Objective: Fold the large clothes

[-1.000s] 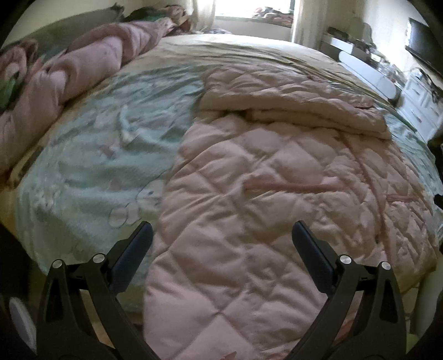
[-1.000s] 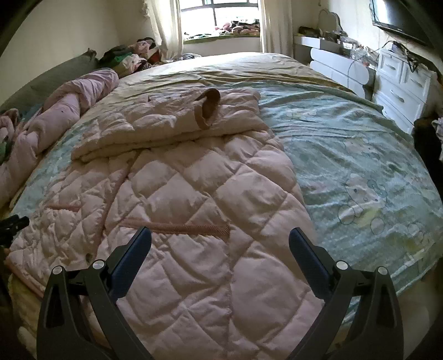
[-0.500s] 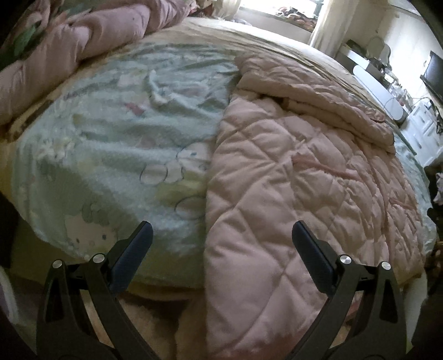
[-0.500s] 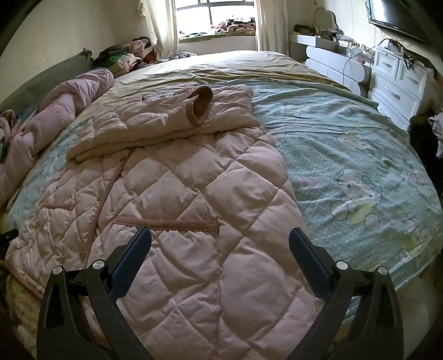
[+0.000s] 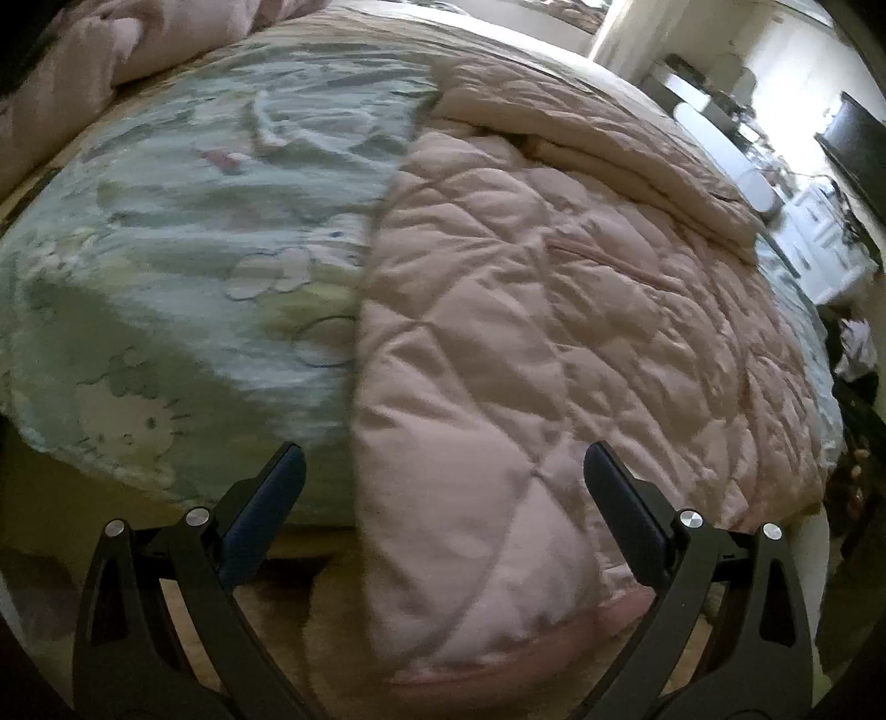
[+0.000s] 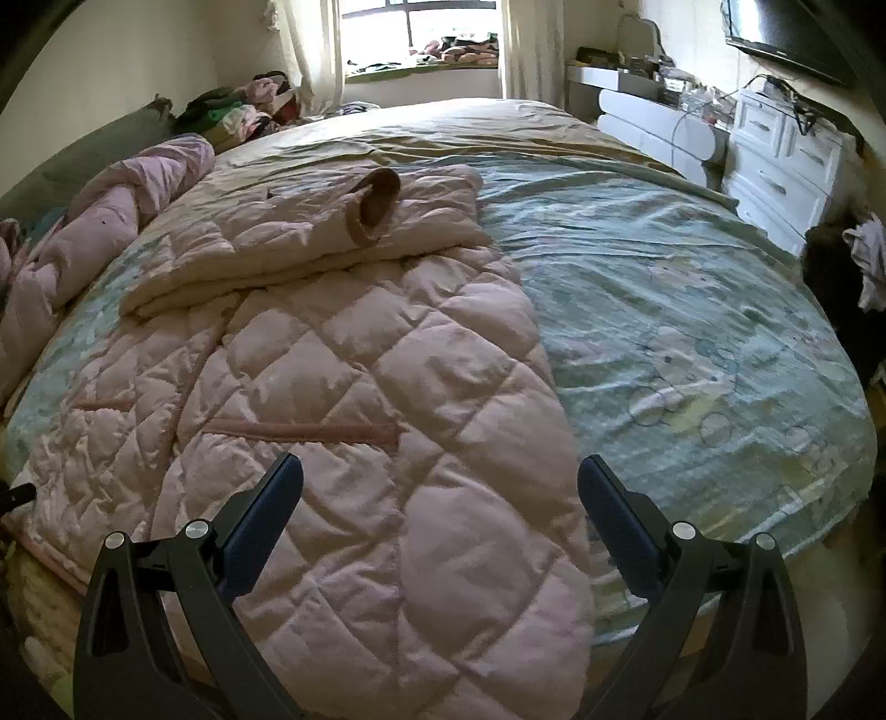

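Note:
A large pink quilted coat [image 5: 554, 332] [image 6: 354, 399] lies spread on the bed, its sleeves folded across the upper body and a brown cuff [image 6: 374, 205] sticking up. Its hem hangs over the bed's near edge. My left gripper [image 5: 443, 476] is open, low at the bed edge, its fingers straddling the coat's left hem corner without touching it. My right gripper [image 6: 440, 482] is open above the coat's lower right part, holding nothing.
The bed [image 6: 692, 310] has a pale green cartoon-print sheet. A rolled pink duvet [image 6: 111, 221] lies along its left side. White drawers [image 6: 786, 160] and a TV [image 6: 786, 33] stand on the right; clothes are piled by the window [image 6: 238, 108].
My left gripper has dropped and swung left toward the bed's near edge, so the coat's hem and the floor now show. My right gripper has drifted slightly. Both stay open.

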{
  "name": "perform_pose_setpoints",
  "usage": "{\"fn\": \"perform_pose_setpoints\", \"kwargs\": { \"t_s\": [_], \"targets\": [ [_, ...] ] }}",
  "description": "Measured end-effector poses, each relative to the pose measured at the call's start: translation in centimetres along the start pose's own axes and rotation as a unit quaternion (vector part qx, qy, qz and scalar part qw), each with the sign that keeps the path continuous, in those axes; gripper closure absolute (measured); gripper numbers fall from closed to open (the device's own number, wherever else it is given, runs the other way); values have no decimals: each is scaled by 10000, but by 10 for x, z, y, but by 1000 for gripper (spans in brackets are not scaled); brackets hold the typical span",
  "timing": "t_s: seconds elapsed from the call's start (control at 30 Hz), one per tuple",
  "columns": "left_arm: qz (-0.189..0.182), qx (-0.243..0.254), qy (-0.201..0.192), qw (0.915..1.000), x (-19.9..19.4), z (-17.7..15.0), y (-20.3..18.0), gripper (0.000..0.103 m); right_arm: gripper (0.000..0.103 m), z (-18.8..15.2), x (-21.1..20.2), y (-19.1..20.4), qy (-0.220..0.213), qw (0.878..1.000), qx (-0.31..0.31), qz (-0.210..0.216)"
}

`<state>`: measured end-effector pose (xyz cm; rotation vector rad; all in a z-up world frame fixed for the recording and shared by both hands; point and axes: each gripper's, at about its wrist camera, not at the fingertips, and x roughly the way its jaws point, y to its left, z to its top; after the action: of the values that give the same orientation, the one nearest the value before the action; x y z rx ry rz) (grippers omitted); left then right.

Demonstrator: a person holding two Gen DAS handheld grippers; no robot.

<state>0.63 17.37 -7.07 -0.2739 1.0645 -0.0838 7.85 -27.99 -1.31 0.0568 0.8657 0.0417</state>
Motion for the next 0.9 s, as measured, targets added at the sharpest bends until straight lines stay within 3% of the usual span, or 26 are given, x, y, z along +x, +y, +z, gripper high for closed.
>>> {"fn": "perform_pose_setpoints", "kwargs": {
  "t_s": [0.1, 0.37, 0.57, 0.73, 0.9],
  "targets": [
    [-173, 58, 59, 9998, 5, -1, -7, 9, 4, -3, -3, -7, -3, 10000, 45, -54],
    [-117, 538, 102, 9984, 13, -4, -32, 12, 4, -16, -6, -21, 141, 9998, 14, -116],
    [113, 779, -121, 9968, 8, -5, -43, 42, 4, -31, -9, -32, 330, 9994, -44, -106],
    [217, 895, -427, 9948, -3, -1, -47, 76, 4, -44, -9, -42, 539, 9985, 3, 44],
    [115, 898, -558, 9943, -8, 2, -47, 79, 6, -60, -9, -44, 844, 9958, -50, 362]
  ]
}}
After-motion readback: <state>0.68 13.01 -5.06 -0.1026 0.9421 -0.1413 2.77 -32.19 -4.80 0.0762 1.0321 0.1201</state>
